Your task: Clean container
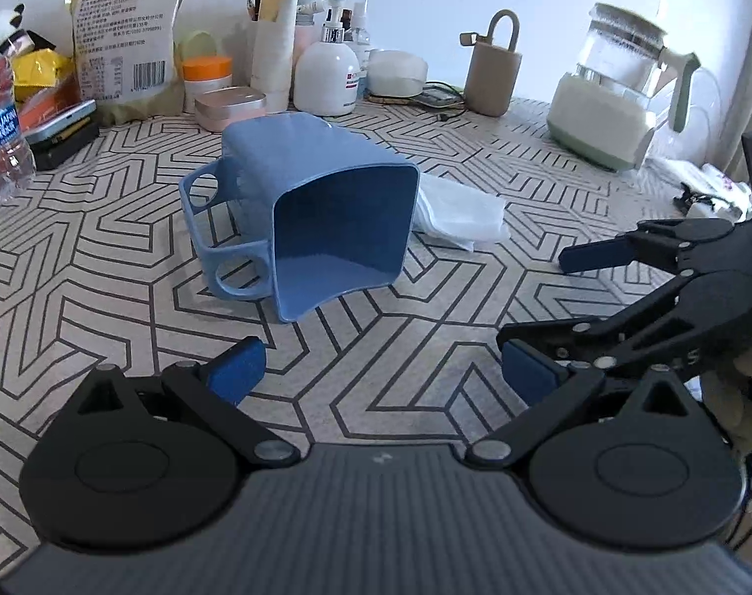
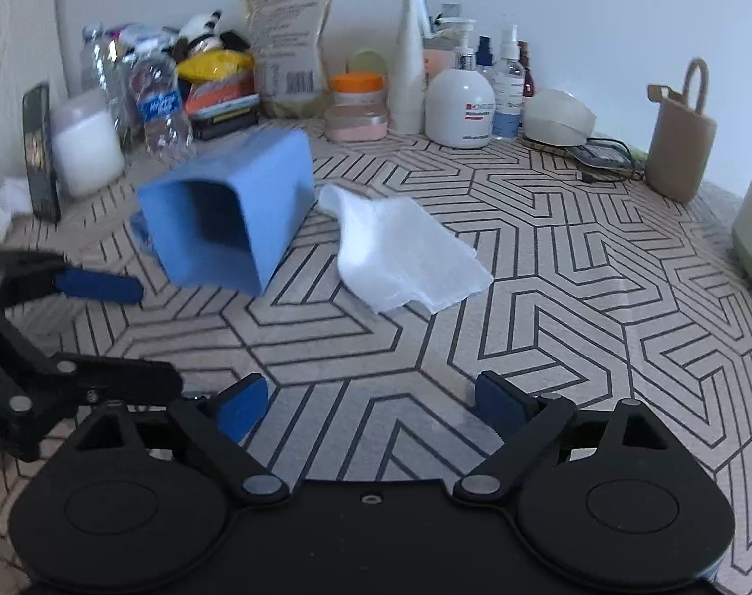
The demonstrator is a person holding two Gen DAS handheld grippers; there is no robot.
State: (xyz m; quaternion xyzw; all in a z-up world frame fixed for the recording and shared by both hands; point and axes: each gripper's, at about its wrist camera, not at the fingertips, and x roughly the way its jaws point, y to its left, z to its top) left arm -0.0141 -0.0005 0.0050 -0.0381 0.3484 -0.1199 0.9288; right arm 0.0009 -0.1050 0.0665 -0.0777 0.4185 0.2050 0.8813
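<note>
On a worktop [image 1: 425, 396] covered in a black-lined geometric pattern, a blue square container [image 1: 326, 218] lies on its side, its open mouth facing the cameras, likely so the inside can be reached for wiping. Just beside it, touching its far side, lies a crumpled white wipe [image 2: 401, 253]. Bottles and jars crowd the back wall. Both handheld tools hover short of the container: the left tool [image 1: 383, 372] and the right tool [image 2: 371, 404] each stand wide apart and hold nothing.
</note>
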